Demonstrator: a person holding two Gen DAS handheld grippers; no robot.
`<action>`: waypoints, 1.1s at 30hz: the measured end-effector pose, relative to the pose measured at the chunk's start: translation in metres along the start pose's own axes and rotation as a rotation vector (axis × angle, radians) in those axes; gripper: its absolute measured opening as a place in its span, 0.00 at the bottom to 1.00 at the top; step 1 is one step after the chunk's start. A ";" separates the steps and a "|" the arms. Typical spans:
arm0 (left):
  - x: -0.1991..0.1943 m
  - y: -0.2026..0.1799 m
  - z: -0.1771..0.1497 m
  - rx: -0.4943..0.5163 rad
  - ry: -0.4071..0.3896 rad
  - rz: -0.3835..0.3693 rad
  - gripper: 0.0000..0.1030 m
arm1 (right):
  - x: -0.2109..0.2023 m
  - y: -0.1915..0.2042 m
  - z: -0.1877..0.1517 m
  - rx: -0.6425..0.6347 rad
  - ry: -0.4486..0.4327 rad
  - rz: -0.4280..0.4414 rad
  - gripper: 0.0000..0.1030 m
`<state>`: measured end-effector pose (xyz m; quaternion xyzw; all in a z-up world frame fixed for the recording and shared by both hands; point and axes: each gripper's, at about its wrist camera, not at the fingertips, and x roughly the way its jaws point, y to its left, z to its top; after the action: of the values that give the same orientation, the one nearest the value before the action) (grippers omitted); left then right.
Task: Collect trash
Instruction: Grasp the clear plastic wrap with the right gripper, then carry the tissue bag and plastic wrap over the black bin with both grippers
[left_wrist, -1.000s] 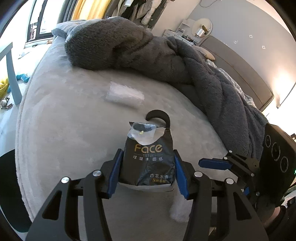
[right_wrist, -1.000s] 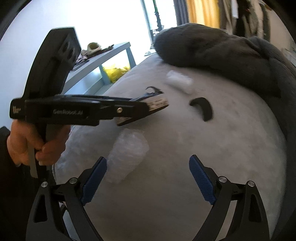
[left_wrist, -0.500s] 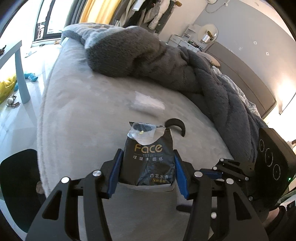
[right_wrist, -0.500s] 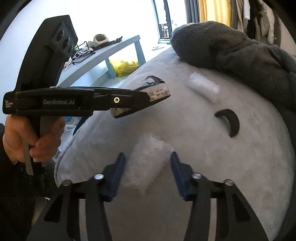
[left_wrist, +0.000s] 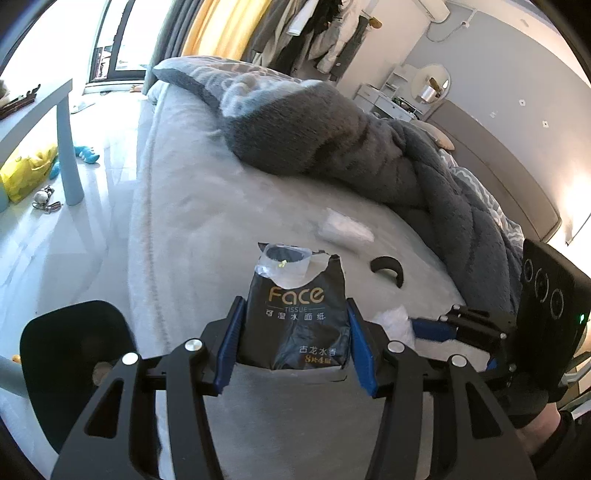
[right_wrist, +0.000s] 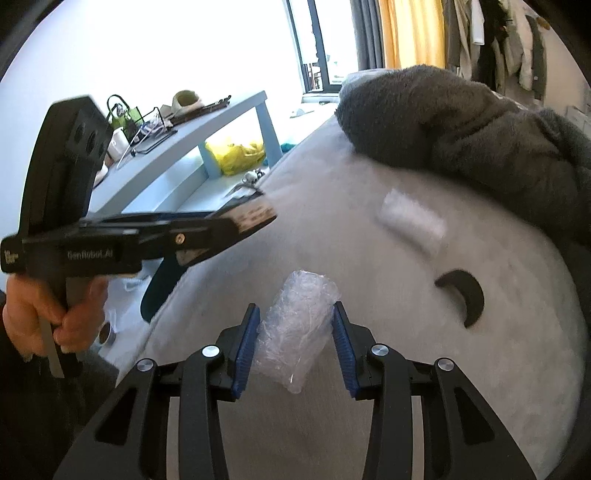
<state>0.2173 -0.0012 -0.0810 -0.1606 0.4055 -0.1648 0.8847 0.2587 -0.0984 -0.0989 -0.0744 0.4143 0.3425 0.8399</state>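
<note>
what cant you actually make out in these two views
- Left wrist view: the tissue packet's bottom edge, hidden behind the left gripper.
- Right wrist view: the flat clear wrapper by the blanket, motion-blurred.
- Right wrist view: the crumpled plastic's underside, facing away from the camera.

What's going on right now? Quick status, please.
Left tongs shut on tissue pack. Right tongs shut on plastic wrap. Another wrapper and black crescent lie on bed. Nothing in the way.
</note>
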 end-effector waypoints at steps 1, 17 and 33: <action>-0.002 0.003 0.000 -0.002 -0.002 0.002 0.54 | 0.001 0.001 0.002 0.000 -0.005 -0.003 0.39; -0.031 0.055 0.003 -0.033 -0.021 0.071 0.54 | 0.026 0.038 0.035 -0.032 -0.036 0.038 0.39; -0.052 0.112 -0.005 -0.051 0.037 0.189 0.54 | 0.060 0.092 0.069 -0.066 -0.049 0.110 0.39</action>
<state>0.1996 0.1205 -0.0961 -0.1408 0.4390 -0.0731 0.8844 0.2702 0.0304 -0.0847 -0.0706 0.3855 0.4035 0.8268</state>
